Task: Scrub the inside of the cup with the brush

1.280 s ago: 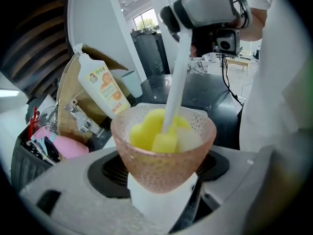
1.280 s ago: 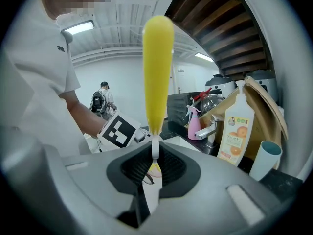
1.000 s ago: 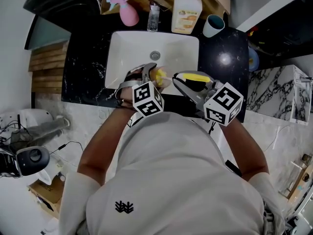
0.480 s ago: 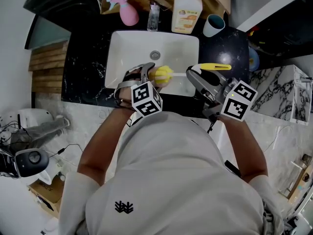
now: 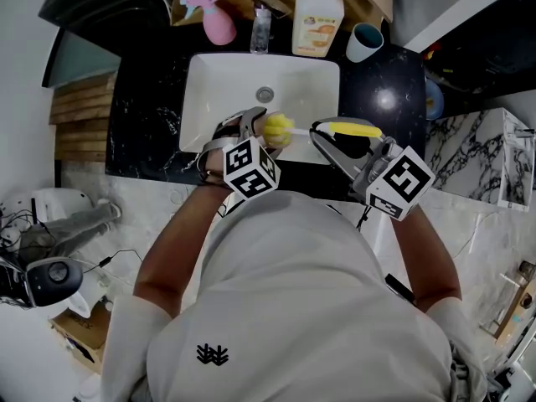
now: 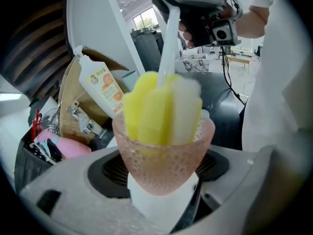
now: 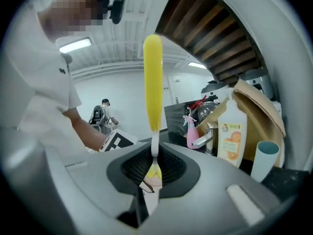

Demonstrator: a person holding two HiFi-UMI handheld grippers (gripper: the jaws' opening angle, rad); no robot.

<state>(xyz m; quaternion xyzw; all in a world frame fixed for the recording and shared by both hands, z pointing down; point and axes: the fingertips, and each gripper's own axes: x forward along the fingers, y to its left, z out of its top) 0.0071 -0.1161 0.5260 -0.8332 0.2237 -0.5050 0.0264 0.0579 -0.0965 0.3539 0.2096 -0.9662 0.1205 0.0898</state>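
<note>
Seemingly light, stiff pebbled pink cup (image 6: 164,155), clamped low by left claw (image 6: 164,192); right claw (image 7: 151,180) pinches soft-headed yellow brush (image 7: 152,82) by its stem.

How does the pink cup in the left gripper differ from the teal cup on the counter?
The pink cup is translucent and dimpled; the teal cup looks opaque and smooth. The pink cup is held by the left gripper with the brush head in it; the teal cup stands alone on the counter. Both taper toward the base.
</note>
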